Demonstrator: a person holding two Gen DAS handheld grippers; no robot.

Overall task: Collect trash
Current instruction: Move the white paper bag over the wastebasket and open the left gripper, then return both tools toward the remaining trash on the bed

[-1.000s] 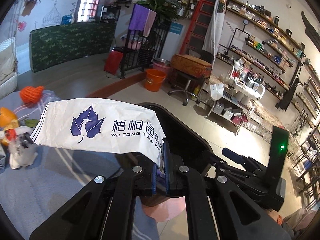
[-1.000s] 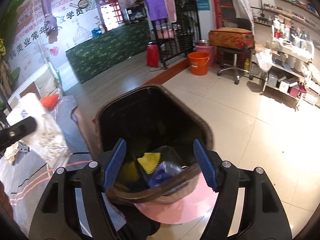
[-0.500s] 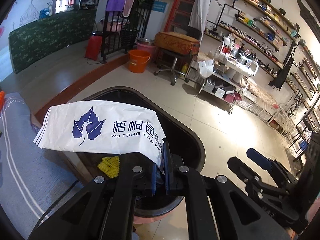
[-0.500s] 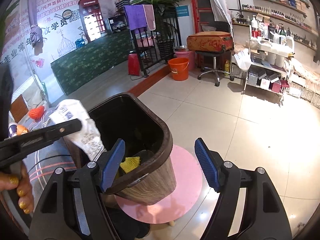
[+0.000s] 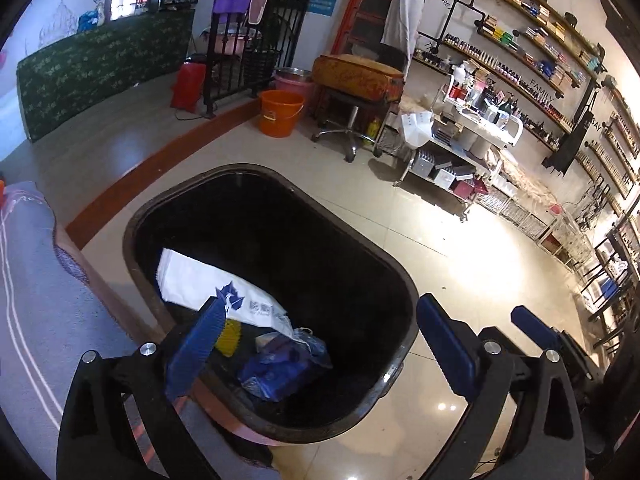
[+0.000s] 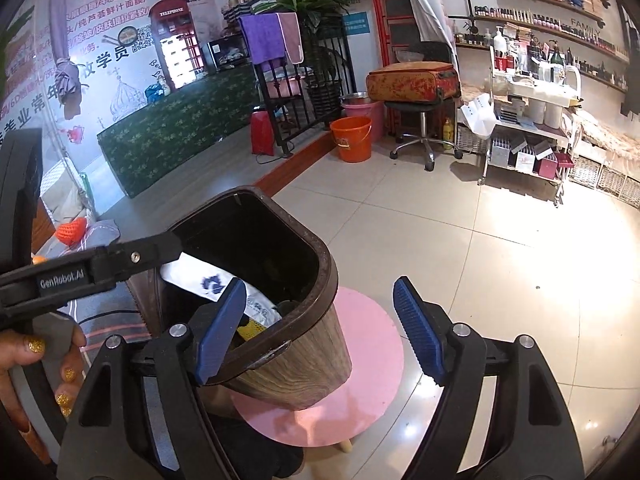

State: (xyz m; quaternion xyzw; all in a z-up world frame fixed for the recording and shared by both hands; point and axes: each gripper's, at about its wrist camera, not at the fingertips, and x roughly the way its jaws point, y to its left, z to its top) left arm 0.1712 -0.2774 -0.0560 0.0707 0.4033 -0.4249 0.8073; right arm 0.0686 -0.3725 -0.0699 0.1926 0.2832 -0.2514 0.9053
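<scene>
Over the bin (image 5: 404,280), your left gripper (image 5: 316,344) just let go, jaws opening wide; the paper bag (image 5: 192,280) now lies inside, one piece collected, while your right gripper (image 6: 320,332) opens on nothing.

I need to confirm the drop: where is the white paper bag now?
The white paper bag lies inside the brown trash bin, against its left wall, above the yellow and blue trash.

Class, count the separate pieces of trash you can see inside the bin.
3: a white paper bag leaning on the near-left wall of the bin, a yellow net under its lower end, and a blue plastic bag on the bottom. More may lie hidden beneath.
</scene>
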